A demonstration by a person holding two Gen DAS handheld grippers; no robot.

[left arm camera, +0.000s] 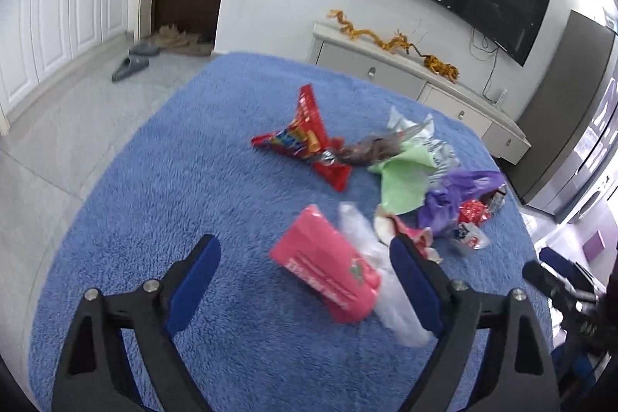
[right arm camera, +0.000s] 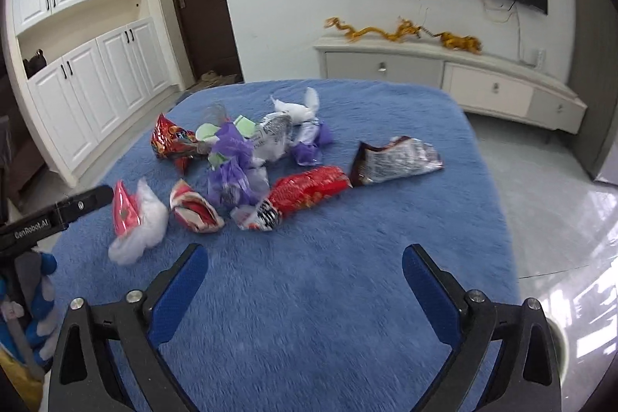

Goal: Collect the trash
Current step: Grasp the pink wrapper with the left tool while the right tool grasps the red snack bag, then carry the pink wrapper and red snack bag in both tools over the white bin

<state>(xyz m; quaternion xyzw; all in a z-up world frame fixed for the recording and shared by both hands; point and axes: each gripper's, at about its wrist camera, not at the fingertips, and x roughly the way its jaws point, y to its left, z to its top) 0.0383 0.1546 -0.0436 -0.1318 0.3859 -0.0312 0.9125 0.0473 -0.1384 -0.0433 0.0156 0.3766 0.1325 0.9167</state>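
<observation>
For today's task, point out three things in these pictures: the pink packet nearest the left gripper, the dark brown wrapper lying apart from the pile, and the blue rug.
pink packet [left arm camera: 328, 269], left wrist view, middle of its flat face
dark brown wrapper [right arm camera: 398, 161], right wrist view, centre of its printed side
blue rug [right arm camera: 309, 296], right wrist view, bare pile between the fingers

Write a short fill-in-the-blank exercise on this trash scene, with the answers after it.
1. The trash lies on a fluffy ____ blanket.
2. The left hand-held gripper has its jaws ____, with the pink packet lying loose between them.
3. On the wall above the white cabinet hangs a dark ____.
4. Nothing lies between the ____ hand-held gripper's open jaws.

Answers: blue; open; TV; right
</observation>
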